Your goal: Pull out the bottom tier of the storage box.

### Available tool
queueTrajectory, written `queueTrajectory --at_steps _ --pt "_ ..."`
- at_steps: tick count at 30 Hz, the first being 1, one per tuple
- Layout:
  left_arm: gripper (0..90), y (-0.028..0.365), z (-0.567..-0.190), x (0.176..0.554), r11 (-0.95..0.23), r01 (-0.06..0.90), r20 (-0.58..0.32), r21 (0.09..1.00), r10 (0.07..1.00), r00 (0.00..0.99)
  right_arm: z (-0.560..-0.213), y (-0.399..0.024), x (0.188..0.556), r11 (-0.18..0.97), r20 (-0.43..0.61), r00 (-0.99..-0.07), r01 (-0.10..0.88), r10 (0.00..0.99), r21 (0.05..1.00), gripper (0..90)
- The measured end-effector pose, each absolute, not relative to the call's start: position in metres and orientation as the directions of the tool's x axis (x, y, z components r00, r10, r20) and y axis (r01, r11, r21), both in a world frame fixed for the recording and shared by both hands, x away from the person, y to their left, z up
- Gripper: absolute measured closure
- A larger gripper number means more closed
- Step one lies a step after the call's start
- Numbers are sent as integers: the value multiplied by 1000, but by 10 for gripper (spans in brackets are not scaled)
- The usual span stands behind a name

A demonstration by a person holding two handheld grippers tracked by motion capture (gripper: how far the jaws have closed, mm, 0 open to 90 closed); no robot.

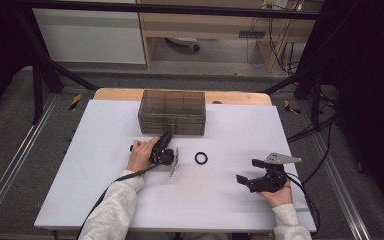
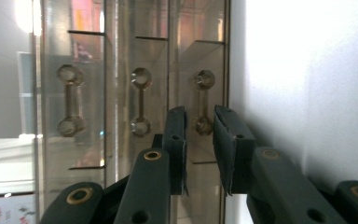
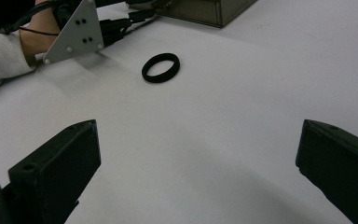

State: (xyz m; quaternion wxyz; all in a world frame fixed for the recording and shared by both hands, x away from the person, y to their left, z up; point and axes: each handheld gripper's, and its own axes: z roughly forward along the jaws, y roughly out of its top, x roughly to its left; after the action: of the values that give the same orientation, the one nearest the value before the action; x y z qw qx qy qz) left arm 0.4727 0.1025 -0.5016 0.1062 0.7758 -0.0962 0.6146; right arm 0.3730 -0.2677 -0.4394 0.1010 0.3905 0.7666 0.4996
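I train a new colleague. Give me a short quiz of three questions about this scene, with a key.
1. True or false: the ring lies between the two grippers.
2. Which gripper has its jaws wide apart: A left, B right?
3. What does the left gripper face?

Key:
1. True.
2. B.
3. The drawer box; its jaws stand by the handle nearest the table, a narrow gap between them, nothing gripped.

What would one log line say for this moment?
left gripper: at clear plastic drawer box, handle between jaws | right gripper: open | black ring: on table
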Motion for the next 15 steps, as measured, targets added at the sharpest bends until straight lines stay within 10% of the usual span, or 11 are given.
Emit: queueTrajectory --at_steps 15 --pt "802 100 -506 476 -963 -267 978 28 -29 206 -439 -268 373 193 235 -676 495 699 847 4"
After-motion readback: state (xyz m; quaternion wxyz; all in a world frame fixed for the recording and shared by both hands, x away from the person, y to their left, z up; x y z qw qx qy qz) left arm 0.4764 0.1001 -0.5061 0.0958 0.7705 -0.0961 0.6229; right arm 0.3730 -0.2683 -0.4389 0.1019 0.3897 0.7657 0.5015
